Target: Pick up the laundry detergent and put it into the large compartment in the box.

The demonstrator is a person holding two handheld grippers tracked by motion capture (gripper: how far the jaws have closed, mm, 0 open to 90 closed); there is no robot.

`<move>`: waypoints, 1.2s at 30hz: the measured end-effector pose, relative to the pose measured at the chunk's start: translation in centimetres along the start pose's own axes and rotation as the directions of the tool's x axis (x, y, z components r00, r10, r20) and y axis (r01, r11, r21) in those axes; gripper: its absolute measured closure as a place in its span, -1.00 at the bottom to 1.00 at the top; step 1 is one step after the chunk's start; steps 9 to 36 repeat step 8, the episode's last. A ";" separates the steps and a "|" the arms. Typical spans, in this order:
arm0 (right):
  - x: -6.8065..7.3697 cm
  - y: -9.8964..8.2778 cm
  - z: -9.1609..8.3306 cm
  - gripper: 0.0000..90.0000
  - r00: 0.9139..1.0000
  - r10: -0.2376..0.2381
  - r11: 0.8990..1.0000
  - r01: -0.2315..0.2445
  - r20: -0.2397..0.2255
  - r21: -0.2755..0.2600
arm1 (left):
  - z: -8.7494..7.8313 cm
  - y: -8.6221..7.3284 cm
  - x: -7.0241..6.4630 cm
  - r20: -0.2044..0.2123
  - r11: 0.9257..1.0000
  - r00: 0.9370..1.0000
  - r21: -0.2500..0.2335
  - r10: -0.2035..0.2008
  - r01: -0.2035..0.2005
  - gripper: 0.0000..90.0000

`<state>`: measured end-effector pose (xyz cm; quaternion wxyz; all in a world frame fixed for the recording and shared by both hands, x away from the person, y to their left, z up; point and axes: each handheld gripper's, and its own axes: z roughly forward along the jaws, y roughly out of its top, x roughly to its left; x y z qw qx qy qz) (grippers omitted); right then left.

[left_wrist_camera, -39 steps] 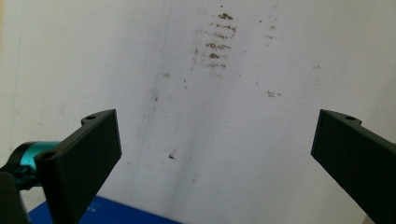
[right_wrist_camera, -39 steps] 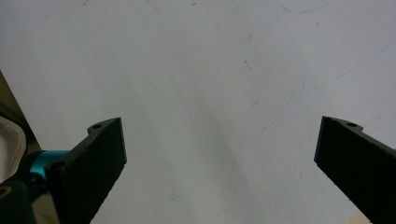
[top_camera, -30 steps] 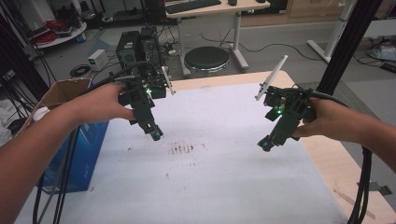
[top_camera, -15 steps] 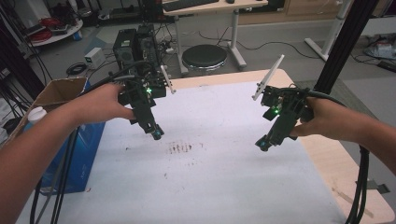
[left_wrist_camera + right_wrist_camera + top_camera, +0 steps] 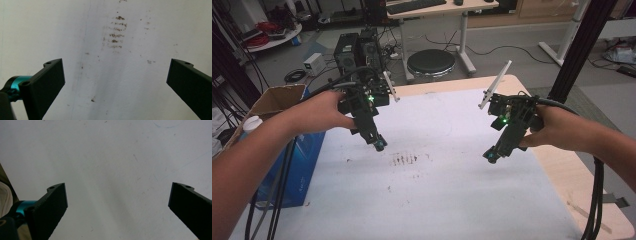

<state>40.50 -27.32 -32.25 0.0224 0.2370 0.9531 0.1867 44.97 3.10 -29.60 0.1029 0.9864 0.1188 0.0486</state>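
White table (image 5: pixel 447 200) bare between grippers.

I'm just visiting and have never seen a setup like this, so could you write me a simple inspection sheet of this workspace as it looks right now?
Surface: white sheet over a wooden table, with a patch of brown smudges near the middle.
Job's things: nothing seen on the sheet.
Clutter: a strip of tape on the table's bare right edge.
Grippers: left gripper and right gripper are each held in a hand above the sheet, jaws wide apart, holding nothing.
Cables: black cables trail from both grippers off the table's near side.
Surroundings: cardboard box, blue box, round stool, desk with keyboard, floor wiring.
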 end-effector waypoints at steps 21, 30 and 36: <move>0.0 0.0 -0.2 -0.97 1.000 0.002 1.000 -0.002 -0.001 -0.013 | -0.1 0.0 0.0 -0.008 1.000 1.000 -0.003 -0.001 0.001 -0.96; 0.0 0.0 -0.2 -0.97 1.000 0.002 1.000 -0.002 -0.001 -0.013 | -0.1 0.0 0.0 -0.008 1.000 1.000 -0.003 -0.001 0.001 -0.96; 0.0 0.0 -0.2 -0.97 1.000 0.002 1.000 -0.002 -0.001 -0.013 | -0.1 0.0 0.0 -0.008 1.000 1.000 -0.003 -0.001 0.001 -0.96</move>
